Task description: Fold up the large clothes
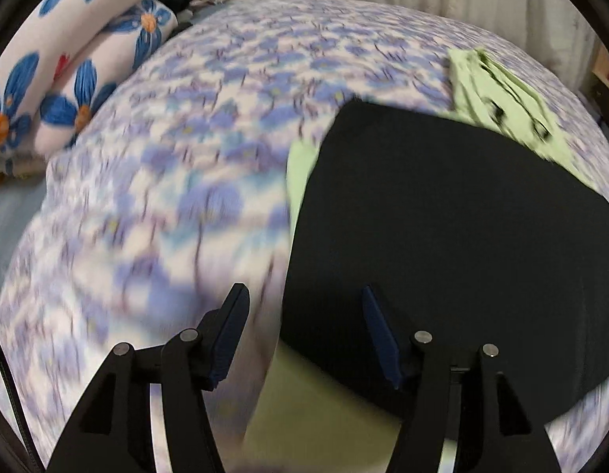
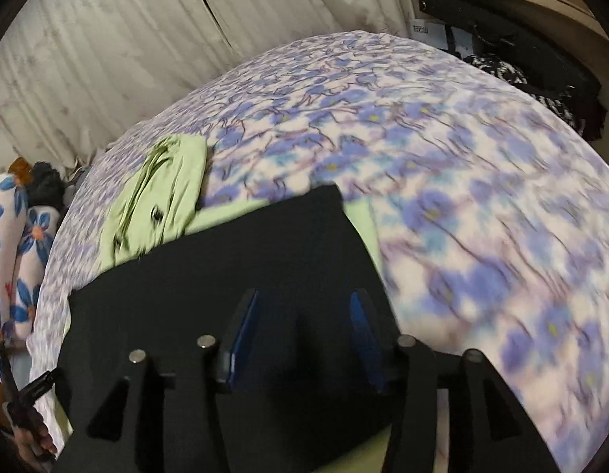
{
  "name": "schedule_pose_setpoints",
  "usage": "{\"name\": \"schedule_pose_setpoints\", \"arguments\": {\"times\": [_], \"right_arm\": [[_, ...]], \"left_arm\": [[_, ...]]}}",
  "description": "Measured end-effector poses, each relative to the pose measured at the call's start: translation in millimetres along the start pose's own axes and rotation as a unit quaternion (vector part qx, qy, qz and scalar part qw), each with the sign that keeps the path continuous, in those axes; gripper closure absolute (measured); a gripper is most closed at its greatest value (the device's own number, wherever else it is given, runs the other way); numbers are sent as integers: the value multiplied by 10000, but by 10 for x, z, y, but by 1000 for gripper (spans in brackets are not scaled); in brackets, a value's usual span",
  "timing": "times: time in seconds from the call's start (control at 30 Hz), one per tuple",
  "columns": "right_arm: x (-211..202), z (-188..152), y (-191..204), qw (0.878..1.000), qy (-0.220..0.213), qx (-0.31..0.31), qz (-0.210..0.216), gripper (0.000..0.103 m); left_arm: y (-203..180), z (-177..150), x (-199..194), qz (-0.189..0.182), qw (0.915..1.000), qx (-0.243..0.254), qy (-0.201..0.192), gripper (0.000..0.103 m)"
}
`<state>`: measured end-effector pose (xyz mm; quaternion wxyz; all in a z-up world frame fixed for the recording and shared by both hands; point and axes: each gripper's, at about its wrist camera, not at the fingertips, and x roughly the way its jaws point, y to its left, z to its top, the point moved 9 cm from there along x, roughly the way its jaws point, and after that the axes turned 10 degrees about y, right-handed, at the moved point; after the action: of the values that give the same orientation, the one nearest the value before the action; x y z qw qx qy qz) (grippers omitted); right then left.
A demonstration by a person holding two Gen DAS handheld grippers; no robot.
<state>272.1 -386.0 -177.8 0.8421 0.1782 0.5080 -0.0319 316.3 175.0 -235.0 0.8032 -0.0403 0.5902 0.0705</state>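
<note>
Big flowery bed (image 1: 194,165) under everything, purple-blue print, blurry in both views. Black garment (image 1: 442,236) laid flat on it, already squared into a folded panel, sitting ahead of and under the right tongs (image 2: 304,331) and off to the right side of the left tongs (image 1: 304,323). Light green garment (image 2: 154,205) half tucked beneath the black one, rumpled end sticking out beyond its far edge, well ahead of both tongs. Rolled floral blanket (image 1: 67,71) far off left of the left tongs, out of the way.

Both tongs spread, nothing between the pads, neither pinching cloth. Left pair hangs over the black panel's left edge, right pair over its middle.

Looks like a release between folds, so next grab probably matters most:
- Pinch only the black layer at the near corners, not the green underneath.
- Match both corners evenly before lifting.
- Carry low and slow so the panel doesn't slide.
- Lay edge on edge, then let go.
</note>
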Motion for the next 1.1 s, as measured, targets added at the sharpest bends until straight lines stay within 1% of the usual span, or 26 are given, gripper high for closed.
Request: {"name": "schedule_pose_setpoints", "arguments": {"times": [0.07,0.1,0.17,0.23,0.3,0.33,0.43,0.5,0.53,0.57,0.6,0.63,0.67,0.73,0.8,0.87,0.97,1.03,1.1], "right_arm": [[-144,-270,-197,9998,-25,-7,-187,55],[-182,-376,-288,9997,-7,28,-230,55],[-216,-561,-439,9997,90,165,-170,55],[-152,-749,-555,9986,342,408,12,55],[-41,-847,-578,9960,559,613,324,55],[11,-876,-571,9950,614,676,392,55],[188,-901,-558,9921,643,887,619,55],[250,-882,-548,9894,585,1069,789,55],[265,-872,-533,9886,532,1110,865,57],[265,-880,-502,9888,520,1060,911,72],[268,-882,-472,9898,524,996,875,86],[264,-875,-449,9908,514,947,822,93],[223,-866,-430,9918,458,910,775,95],[46,-824,-380,9942,278,770,704,96],[-177,-798,-339,9955,68,612,716,97],[-274,-796,-331,9968,-8,493,631,97],[-73,-824,-405,9982,237,420,369,97],[65,-876,-463,9966,442,572,402,97],[12,-888,-476,9969,344,564,428,97]], "left_arm": [[58,-272,-54,-159,9999,25,13,44],[73,-358,-69,-258,9997,33,16,44],[97,-505,-100,-463,9989,-22,3,43],[122,-579,-72,-568,9983,-139,54,40],[154,-596,-26,-744,9965,-376,64,36],[160,-601,3,-826,9955,-467,69,34],[169,-578,71,-974,9927,-704,55,33],[158,-559,80,-953,9921,-812,26,34],[142,-544,79,-937,9922,-823,0,43],[89,-542,61,-1045,9915,-776,-27,54],[29,-532,59,-1214,9899,-725,-30,86],[3,-538,31,-1141,9906,-747,-60,89],[-16,-543,-9,-988,9922,-752,-126,91],[-34,-576,-93,-793,9939,-740,-209,95],[-20,-630,-196,-777,9936,-777,-273,95],[23,-702,-247,-903,9916,-874,-300,95],[61,-791,-147,-1006,9905,-909,-235,95],[63,-814,-76,-1039,9902,-911,-219,94],[50,-807,-133,-954,9917,-803,-303,94]]}}
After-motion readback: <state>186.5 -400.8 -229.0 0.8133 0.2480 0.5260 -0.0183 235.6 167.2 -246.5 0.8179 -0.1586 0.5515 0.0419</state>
